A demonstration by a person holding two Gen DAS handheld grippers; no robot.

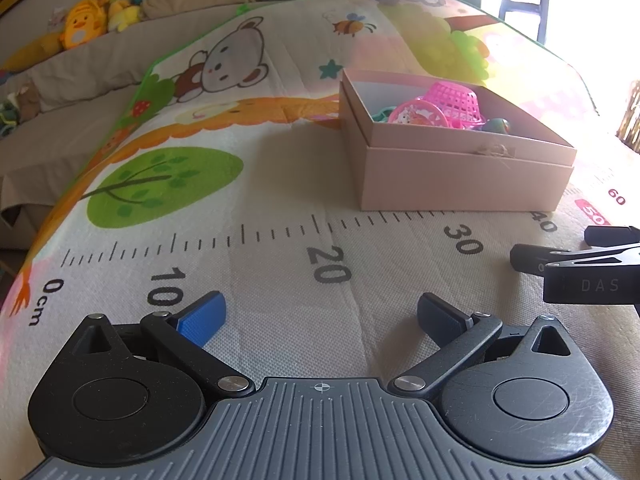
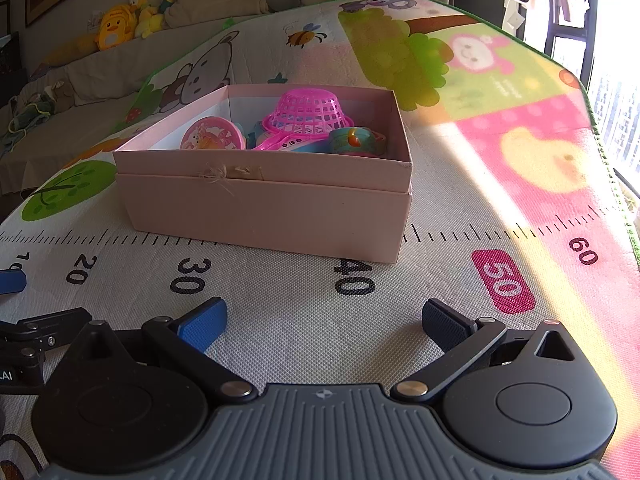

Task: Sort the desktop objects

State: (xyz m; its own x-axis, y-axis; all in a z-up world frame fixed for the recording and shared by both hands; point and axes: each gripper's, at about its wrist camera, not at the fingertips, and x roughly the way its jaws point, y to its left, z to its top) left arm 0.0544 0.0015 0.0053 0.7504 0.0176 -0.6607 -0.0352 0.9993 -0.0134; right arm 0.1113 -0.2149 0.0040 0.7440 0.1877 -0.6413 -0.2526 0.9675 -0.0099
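Viewing from the right wrist, we see a teal cup [image 2: 356, 140] in the pink box [image 2: 264, 208]; both left gripper [image 1: 320, 320] and right gripper [image 2: 324, 324] gape wide, empty.

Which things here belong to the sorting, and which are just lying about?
Job:
pink box
pink basket
round pink lid
teal cup

Lying about:
play mat
plush toys
sofa
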